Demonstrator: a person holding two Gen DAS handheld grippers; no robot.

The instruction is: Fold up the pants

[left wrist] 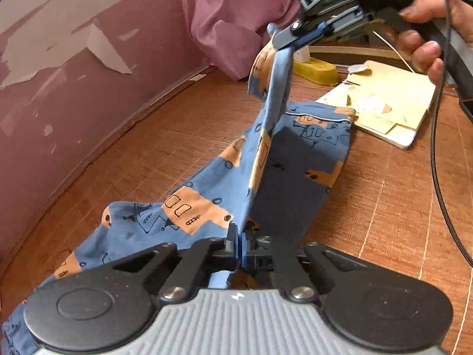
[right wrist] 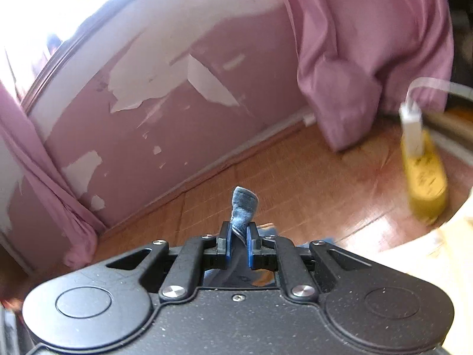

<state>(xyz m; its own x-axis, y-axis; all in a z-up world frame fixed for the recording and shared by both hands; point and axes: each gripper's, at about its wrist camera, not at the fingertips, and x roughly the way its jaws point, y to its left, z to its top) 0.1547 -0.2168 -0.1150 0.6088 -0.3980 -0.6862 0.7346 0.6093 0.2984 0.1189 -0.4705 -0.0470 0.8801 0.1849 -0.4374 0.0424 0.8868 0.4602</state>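
Observation:
Blue pants (left wrist: 298,165) with an orange print lie on the wooden table (left wrist: 165,148). One leg is lifted as a taut strip between both grippers. My left gripper (left wrist: 239,247) is shut on the near end of that strip, low over the table. My right gripper (left wrist: 288,40), held by a hand (left wrist: 425,29), is shut on the far end, raised above the table. In the right wrist view, a tuft of blue fabric (right wrist: 243,207) sticks up from the shut right gripper (right wrist: 239,244). The rest of the pants is hidden below that camera.
A pale notebook (left wrist: 381,103) lies right of the pants, and a yellow power strip (left wrist: 316,69) with a white plug (right wrist: 412,130) lies behind it. A pink curtain (left wrist: 236,14) hangs at the back against a peeling pink wall (left wrist: 74,74). A black cable (left wrist: 440,153) runs down the right side.

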